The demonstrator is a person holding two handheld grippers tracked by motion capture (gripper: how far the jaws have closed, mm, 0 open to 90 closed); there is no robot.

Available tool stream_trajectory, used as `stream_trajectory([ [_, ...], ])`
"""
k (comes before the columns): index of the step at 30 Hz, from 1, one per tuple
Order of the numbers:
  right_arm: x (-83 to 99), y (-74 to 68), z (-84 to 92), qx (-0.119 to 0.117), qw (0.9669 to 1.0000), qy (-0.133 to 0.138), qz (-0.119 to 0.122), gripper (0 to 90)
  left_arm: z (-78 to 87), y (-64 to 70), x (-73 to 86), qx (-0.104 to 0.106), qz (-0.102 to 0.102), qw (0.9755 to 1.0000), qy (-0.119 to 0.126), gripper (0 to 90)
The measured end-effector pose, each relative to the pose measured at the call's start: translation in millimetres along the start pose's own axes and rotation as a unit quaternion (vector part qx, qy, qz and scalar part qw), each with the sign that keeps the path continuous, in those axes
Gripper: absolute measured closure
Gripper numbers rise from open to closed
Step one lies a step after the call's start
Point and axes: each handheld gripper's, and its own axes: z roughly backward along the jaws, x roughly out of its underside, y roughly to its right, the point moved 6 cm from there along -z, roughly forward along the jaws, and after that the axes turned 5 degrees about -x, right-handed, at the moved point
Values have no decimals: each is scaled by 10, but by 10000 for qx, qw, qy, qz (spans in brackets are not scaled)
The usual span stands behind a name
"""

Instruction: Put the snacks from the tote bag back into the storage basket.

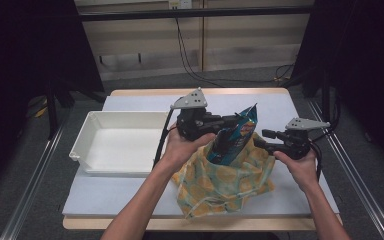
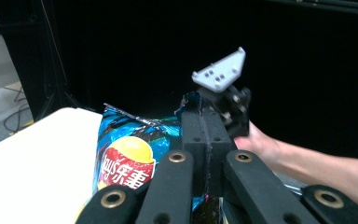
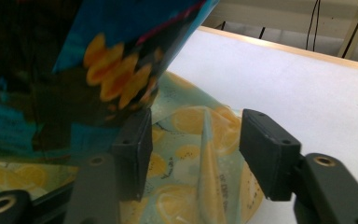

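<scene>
A blue chip bag (image 1: 235,134) stands upright with its lower part inside a lemon-print cloth bag (image 1: 220,185) on the table. My left gripper (image 1: 226,124) is shut on the chip bag's upper edge. In the left gripper view the closed jaws (image 2: 205,135) pinch the chip bag (image 2: 126,154), and the other gripper (image 2: 223,93) shows beyond it. My right gripper (image 1: 258,143) sits at the cloth bag's right rim. In the right gripper view it (image 3: 193,137) is open, and a raised fold of the cloth bag (image 3: 206,144) stands between the pads, touching neither. The chip bag (image 3: 116,74) hangs at upper left.
A white tray (image 1: 87,135) lies left of the bags on the pale table (image 1: 130,195). Bare tabletop stretches behind and right of the cloth bag (image 3: 298,79). Metal rails run along both sides of the table, and cables hang at the back.
</scene>
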Motion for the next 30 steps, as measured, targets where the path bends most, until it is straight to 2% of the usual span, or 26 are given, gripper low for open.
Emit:
stream_trajectory([
  [5,13,-10,83,45,9999,85,-27,359,-22,6,-145,60,-36,9999,84,900],
  [9,12,-20,180,68,9998,182,-66,313,2,-16,-256,31,-40,9999,101,900],
  [11,27,-25,238,108,9998,168,-41,302,26,-33,-322,44,-27,9998,174,900],
  [13,34,-28,292,103,9996,233,-80,290,49,-51,-367,7,-54,9999,141,900],
  [16,44,-45,357,148,9993,326,-90,280,85,-74,-446,10,-10,9997,245,900],
  [22,72,-99,431,94,9991,395,-129,251,144,-88,-599,20,-5,9992,398,900],
  [26,91,-142,462,95,9993,356,-100,250,204,-95,-728,23,-78,9988,481,900],
  [28,117,-159,479,119,9996,239,-59,251,240,-116,-775,-33,-156,9990,411,900],
  [30,134,-166,504,96,9995,275,-88,250,290,-127,-816,-79,-166,9988,448,900],
])
